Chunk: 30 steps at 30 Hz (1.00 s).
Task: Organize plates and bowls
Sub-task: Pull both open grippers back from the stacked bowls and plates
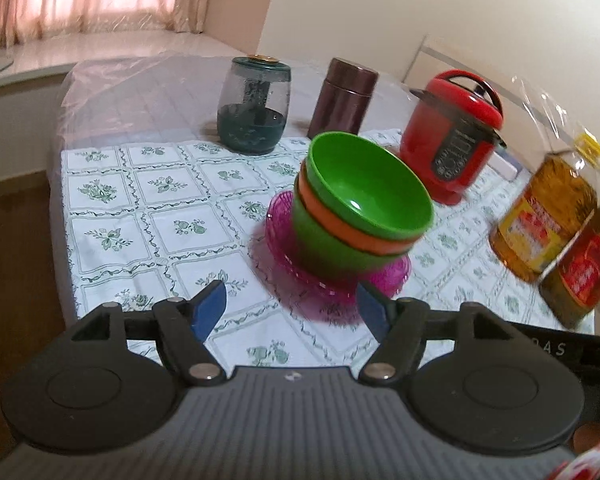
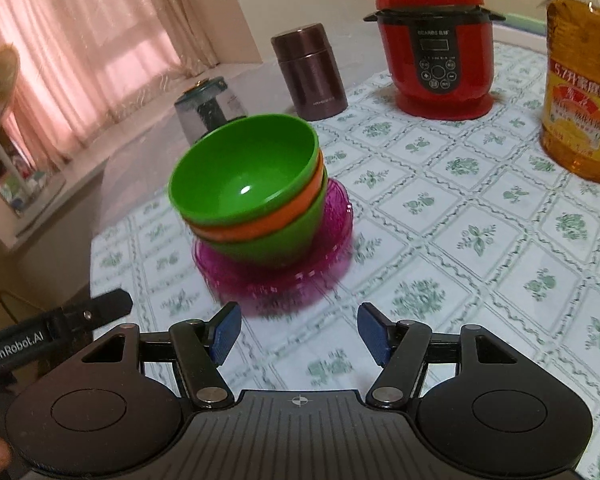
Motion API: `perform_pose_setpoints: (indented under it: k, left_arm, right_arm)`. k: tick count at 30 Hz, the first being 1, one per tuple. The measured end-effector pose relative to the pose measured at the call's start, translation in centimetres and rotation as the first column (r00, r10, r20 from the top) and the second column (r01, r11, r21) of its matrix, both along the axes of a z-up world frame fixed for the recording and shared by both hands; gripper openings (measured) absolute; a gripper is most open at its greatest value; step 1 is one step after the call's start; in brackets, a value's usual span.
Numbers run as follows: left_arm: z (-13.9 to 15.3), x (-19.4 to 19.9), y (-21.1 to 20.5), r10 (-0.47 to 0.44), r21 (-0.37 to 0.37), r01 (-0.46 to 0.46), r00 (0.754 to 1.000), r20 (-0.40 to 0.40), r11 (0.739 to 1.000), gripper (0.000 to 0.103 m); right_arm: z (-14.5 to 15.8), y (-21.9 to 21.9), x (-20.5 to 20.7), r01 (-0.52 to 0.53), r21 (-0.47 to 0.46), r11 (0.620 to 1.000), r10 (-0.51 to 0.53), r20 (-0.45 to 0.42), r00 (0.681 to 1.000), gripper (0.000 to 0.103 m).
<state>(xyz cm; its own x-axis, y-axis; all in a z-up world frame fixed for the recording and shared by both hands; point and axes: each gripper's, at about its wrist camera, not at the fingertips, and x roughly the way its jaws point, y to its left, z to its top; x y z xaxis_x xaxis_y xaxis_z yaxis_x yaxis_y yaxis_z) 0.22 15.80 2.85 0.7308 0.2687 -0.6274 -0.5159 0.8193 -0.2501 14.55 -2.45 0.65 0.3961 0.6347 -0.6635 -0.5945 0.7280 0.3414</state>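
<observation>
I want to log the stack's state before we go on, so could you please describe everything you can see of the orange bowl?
The orange bowl looks like smooth, opaque plastic. It sits upright, nested between two green bowls: one inside it, one beneath it. Only a band of its rim and upper wall shows, so its inside and base are hidden. The stack stands on a translucent pink plate on the floral tablecloth. Neither gripper touches it.

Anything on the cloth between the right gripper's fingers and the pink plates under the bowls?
Nothing: in the right wrist view only bare tablecloth separates the open right gripper from the pink plates.
</observation>
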Motion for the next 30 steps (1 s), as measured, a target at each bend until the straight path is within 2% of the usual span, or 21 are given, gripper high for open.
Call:
perform_pose_setpoints:
  k: [4,9,20,25,30]
  left_arm:
    - [-0.3,-0.6,-1.3,-0.025,0.022,0.026,0.998,-0.057,0.999,0.069]
    - [-0.7,-1.6,-2.3,-0.044,0.02,0.045,0.995,-0.087,0.999,0.069]
    - [-1.3,-3.2,-4.5,-0.087,-0.012,0.086,0.99,-0.109,0.996,0.069]
    - [-1.6,-3.7,-5.5,-0.103,-0.045,0.1,0.991,-0.081,0.994,0.069]
    - [-2.0,-3.7,-6.8,-0.106,-0.01,0.105,0.988,-0.112,0.994,0.069]
  right_arm:
    - [-0.3,-1.0,-1.4,0.0,-0.017,1.0,0.0,0.017,1.0,0.065]
    - [-0.8,-2.3,-2.8,0.004,-0.026,1.0,-0.003,0.02,1.0,0.065]
    - [-0.9,-4.8,-5.4,0.039,-0.032,0.999,-0.037,0.053,0.998,0.065]
    - [-1.2,-5.7,-6.1,0.052,-0.048,0.997,-0.05,0.058,0.997,0.065]
    - [-1.5,-6.7,-6.9,0.065,-0.056,0.996,-0.062,0.055,0.997,0.065]
